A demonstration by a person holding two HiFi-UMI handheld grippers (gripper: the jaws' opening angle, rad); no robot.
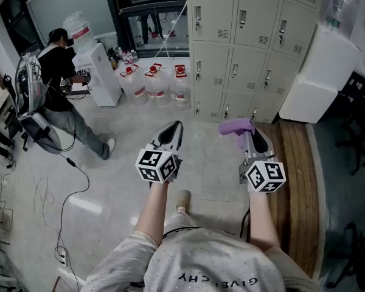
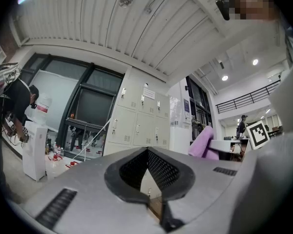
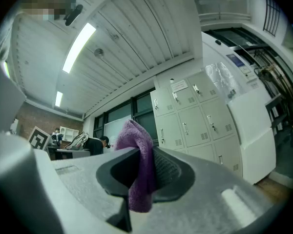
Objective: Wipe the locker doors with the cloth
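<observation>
The beige locker doors (image 1: 243,47) stand ahead in a bank of three rows, some way beyond both grippers. My right gripper (image 1: 250,134) is shut on a purple cloth (image 1: 236,126), which bunches out past its tips toward the lockers. In the right gripper view the cloth (image 3: 136,135) hangs between the jaws of the gripper (image 3: 142,155), with the lockers (image 3: 195,116) behind. My left gripper (image 1: 174,128) points at the lockers and holds nothing. In the left gripper view its jaws (image 2: 147,150) meet at the tips, and the cloth (image 2: 202,143) shows at right.
A person (image 1: 61,84) stands at far left by a white water dispenser (image 1: 103,72). Water jugs (image 1: 158,84) line the floor left of the lockers. A white appliance (image 1: 322,78) stands to the lockers' right, above a wooden platform (image 1: 295,187). A cable (image 1: 67,181) trails across the floor.
</observation>
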